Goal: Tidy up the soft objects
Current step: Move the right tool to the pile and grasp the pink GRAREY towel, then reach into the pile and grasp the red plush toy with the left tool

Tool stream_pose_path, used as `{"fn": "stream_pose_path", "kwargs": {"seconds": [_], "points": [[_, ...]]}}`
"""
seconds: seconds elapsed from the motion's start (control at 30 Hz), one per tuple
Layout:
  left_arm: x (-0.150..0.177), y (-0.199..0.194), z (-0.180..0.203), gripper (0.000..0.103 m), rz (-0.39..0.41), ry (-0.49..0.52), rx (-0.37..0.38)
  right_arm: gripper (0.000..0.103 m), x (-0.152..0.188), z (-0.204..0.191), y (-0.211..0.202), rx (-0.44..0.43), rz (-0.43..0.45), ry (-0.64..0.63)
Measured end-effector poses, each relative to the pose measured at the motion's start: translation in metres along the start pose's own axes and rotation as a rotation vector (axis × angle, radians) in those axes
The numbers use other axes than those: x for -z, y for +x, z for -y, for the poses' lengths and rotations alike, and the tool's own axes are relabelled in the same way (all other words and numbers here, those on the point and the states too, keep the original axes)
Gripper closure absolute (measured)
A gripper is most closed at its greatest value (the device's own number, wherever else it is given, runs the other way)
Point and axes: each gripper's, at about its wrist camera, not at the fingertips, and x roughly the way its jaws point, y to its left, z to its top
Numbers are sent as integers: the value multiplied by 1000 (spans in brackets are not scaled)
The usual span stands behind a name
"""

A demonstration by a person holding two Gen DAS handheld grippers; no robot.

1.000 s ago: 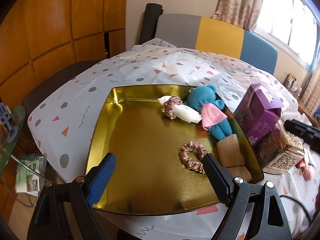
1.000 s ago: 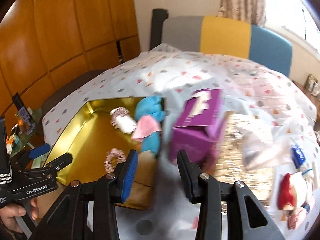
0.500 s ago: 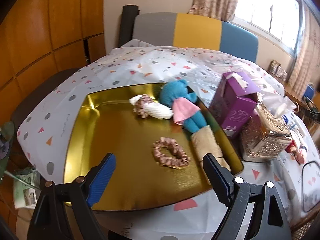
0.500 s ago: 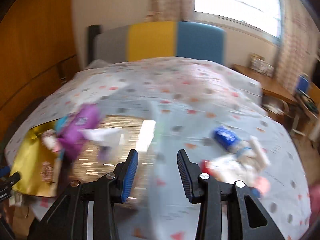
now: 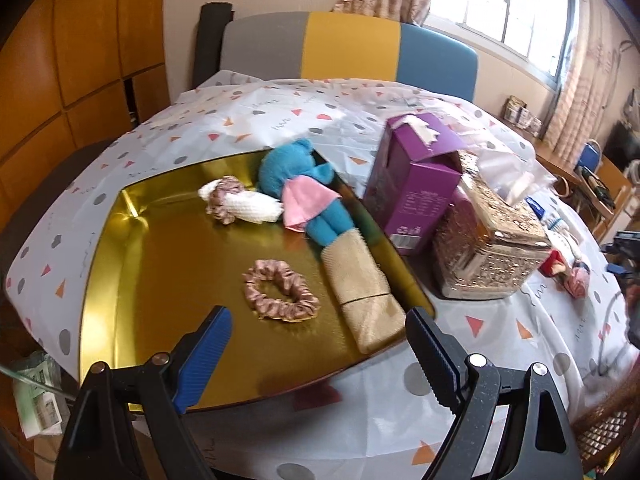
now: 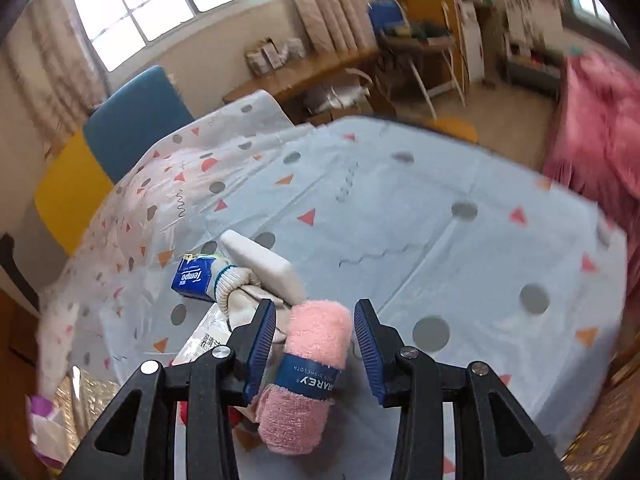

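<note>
A gold tray holds a blue plush doll in a pink skirt, a white sock, a pink scrunchie and a rolled beige towel. My left gripper hangs open over the tray's near edge, holding nothing. In the right wrist view a rolled pink dishcloth with a blue band lies between the fingers of my right gripper. The jaws straddle it and stand slightly apart from it. A white sock, a white block and a blue tissue pack lie just beyond.
A purple box and a gold patterned tissue box stand right of the tray. The spotted tablecloth spreads beyond the dishcloth. A striped chair is at the far side, and a pink cloth hangs at the right.
My right gripper swung from the tray side across the table and rolled, and now straddles the pink dishcloth. The left gripper shifted a little to the right, still open.
</note>
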Motion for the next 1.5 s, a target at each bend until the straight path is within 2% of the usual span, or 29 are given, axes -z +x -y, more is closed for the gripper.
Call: {"fn": "stream_pose_path", "kwargs": {"seconds": [0.07, 0.47, 0.63, 0.83, 0.87, 1.0, 1.07, 1.17, 1.23, 1.3, 1.4, 1.5], "points": [[-1, -1, 6, 14, 1, 16, 26, 62, 4, 4, 6, -48, -50, 37], [-9, -9, 53, 14, -1, 133, 178, 61, 16, 9, 32, -37, -199, 71], [-13, -14, 74, 14, 15, 181, 217, 51, 22, -1, 43, -33, -262, 20], [-25, -22, 114, 14, 41, 273, 306, 52, 35, -20, 59, 13, -352, -120], [-28, -24, 123, 14, 49, 293, 322, 63, 36, -22, 58, 17, -345, -137], [-41, -31, 158, 14, 76, 365, 357, 65, 28, -19, 39, 133, -216, -164], [-50, -34, 180, 15, 84, 395, 393, 65, 24, -12, 37, 160, -204, -148], [-59, -35, 213, 15, 85, 444, 406, 65, 23, -4, 42, 182, -235, -122], [-63, -26, 236, 15, 66, 458, 437, 64, 24, -2, 46, 183, -258, -112], [-65, -7, 258, 16, -3, 455, 441, 64, 24, -2, 44, 186, -250, -119], [-67, 32, 289, 26, -134, 417, 448, 64, 23, 2, 44, 179, -254, -103], [-64, 68, 312, 35, -212, 393, 426, 64, 21, 2, 48, 169, -258, -88]]}}
